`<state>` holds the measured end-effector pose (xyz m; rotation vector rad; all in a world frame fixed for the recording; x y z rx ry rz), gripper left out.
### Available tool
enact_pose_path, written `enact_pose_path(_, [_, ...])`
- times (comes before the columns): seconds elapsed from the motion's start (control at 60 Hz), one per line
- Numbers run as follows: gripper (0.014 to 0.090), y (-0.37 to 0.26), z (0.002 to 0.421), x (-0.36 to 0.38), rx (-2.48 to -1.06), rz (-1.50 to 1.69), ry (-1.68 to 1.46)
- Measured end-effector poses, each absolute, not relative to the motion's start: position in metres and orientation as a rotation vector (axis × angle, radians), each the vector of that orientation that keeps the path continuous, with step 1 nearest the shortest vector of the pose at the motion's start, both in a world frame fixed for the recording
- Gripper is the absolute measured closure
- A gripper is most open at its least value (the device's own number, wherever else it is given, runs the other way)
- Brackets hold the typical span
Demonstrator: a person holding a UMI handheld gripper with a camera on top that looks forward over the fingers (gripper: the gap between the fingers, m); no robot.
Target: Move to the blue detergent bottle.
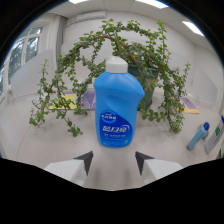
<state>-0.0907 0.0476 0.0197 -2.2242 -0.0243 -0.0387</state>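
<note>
Just ahead of the released hand-held gripper (114,162), the blue detergent bottle (117,107) stands upright, apart.

The one camera rides on the gripper (113,163), low over the table (50,145), looking straight ahead, very close to the blue bottle (117,107).

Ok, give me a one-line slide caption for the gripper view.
Open tongs lined up just short of the upright blue detergent bottle, leafy potted plant behind.
</note>
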Motion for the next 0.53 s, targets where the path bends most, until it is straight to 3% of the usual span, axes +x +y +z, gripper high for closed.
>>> enact_pose_path(0.533, [0.0206, 0.0522, 0.0141, -0.0895, -2.239, -0.034, -0.005])
